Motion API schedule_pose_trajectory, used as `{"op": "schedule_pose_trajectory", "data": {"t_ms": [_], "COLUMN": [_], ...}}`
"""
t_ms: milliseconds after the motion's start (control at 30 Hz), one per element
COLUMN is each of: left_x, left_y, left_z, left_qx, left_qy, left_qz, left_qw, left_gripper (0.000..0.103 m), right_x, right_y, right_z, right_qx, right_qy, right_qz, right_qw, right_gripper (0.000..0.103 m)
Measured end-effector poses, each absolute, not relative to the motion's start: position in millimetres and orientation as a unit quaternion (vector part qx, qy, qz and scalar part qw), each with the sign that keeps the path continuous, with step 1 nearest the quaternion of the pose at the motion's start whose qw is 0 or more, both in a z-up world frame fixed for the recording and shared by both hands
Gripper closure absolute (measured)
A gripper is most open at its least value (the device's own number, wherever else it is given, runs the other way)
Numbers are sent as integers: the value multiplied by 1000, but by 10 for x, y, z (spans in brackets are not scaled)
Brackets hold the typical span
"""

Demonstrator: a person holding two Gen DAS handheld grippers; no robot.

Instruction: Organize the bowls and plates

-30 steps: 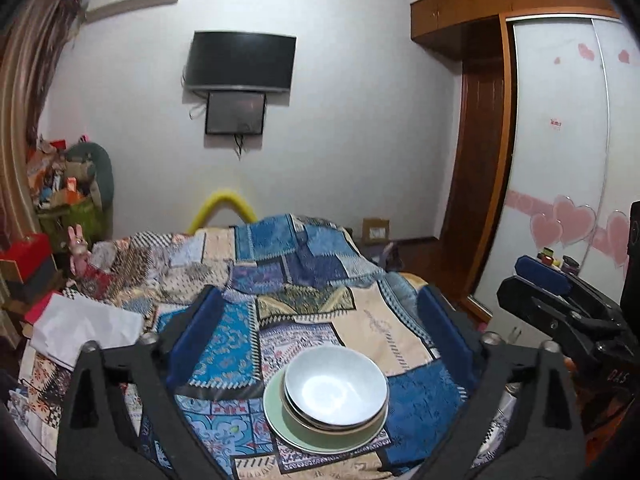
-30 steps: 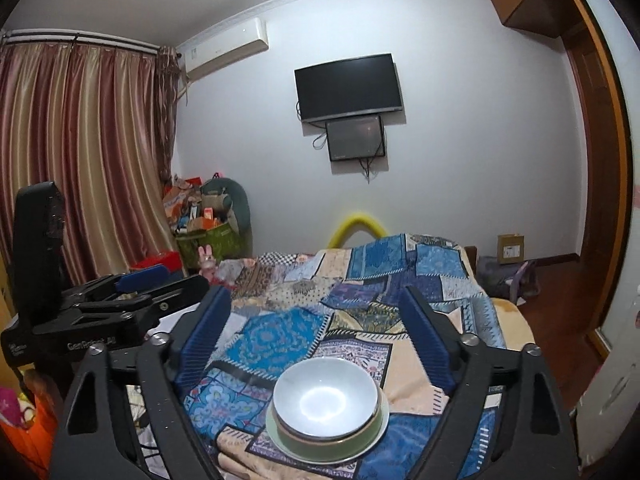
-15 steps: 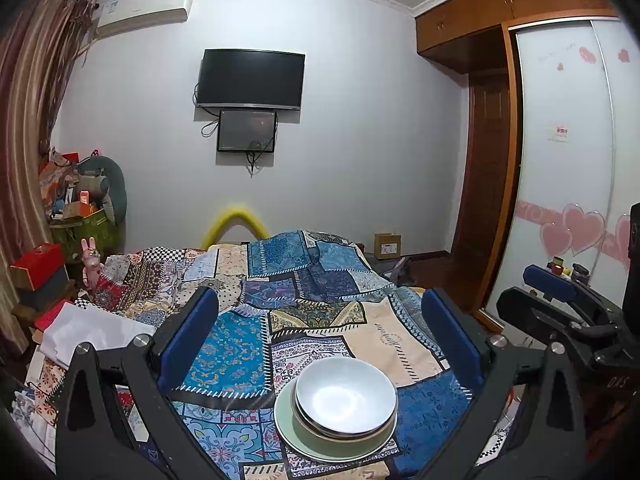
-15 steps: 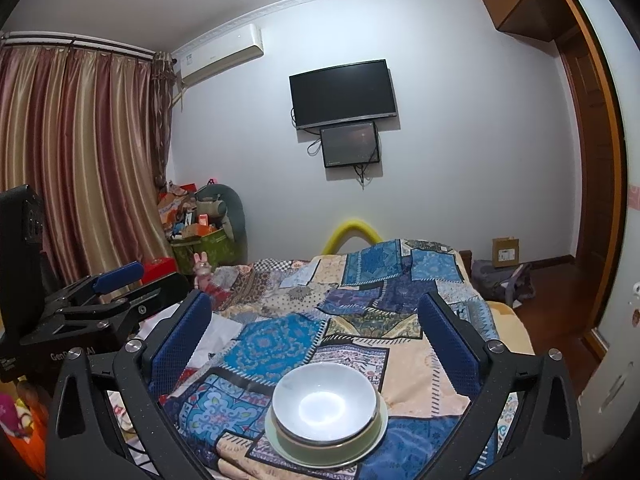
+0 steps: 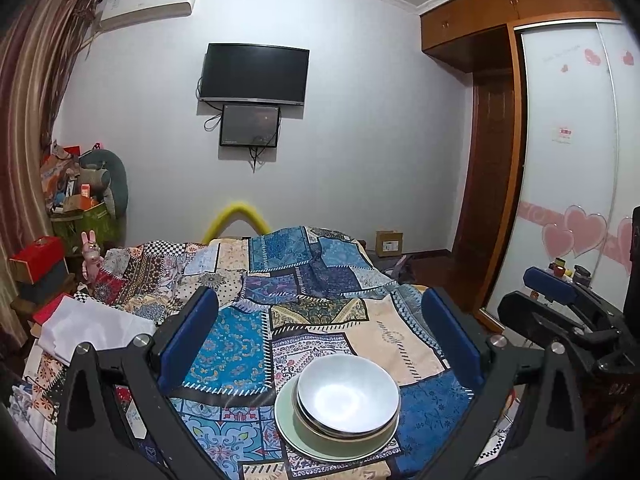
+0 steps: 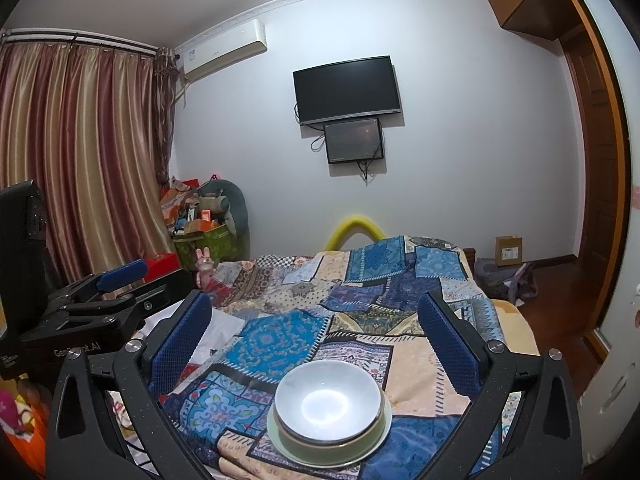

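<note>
Where the patchwork quilt [image 5: 312, 312] covers the bed's near edge sits one stack: white bowl [image 5: 348, 394] nested in further bowls, on a pale green plate [image 5: 288, 428]. Left gripper [image 5: 324, 344]: jaws spread wide, empty, blue pads well apart either side of the stack and above it, pointing slightly downward. Right gripper [image 6: 316, 344]: likewise fully spread, holding nothing, stack low between its fingers, untouched. Both held side by side, level with each other.
</note>
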State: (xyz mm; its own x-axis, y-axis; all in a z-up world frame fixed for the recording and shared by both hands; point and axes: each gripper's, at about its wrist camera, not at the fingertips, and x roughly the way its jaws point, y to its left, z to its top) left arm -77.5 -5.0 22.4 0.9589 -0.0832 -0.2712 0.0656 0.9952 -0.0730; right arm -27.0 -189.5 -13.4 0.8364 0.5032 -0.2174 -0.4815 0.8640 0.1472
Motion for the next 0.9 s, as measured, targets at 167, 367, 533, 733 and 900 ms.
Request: {"op": "schedule_pose_trajectory", "data": {"t_ms": [167,367,533,733,900], "left_x": [-771,-768,-762,-761,-773], "left_y": [-54,-59,-61,-66,-87], "left_z": [210,207,197,195,200], "left_qx": [-31,-30,-31,-30,-25], "left_qy": [140,140,140,141,137], "left_qz": [-38,-41,-43,-49,-54], "left_qw": [989,989,989,988,989], "left_gripper": [0,0,0,0,0], "right_x": [-262,-259,-251,-247,-243], "right_y": [-1893,-1892,-1893,-1893,-1898], "right_z": [-127,-122,-123,-115,-109], "right_qx": [45,46,46,46,47], "right_qy": [128,128,128,128,127], "right_qz": [259,259,259,260,259], "right_qw": [956,956,956,956,956], "right_gripper": [0,0,0,0,0]}}
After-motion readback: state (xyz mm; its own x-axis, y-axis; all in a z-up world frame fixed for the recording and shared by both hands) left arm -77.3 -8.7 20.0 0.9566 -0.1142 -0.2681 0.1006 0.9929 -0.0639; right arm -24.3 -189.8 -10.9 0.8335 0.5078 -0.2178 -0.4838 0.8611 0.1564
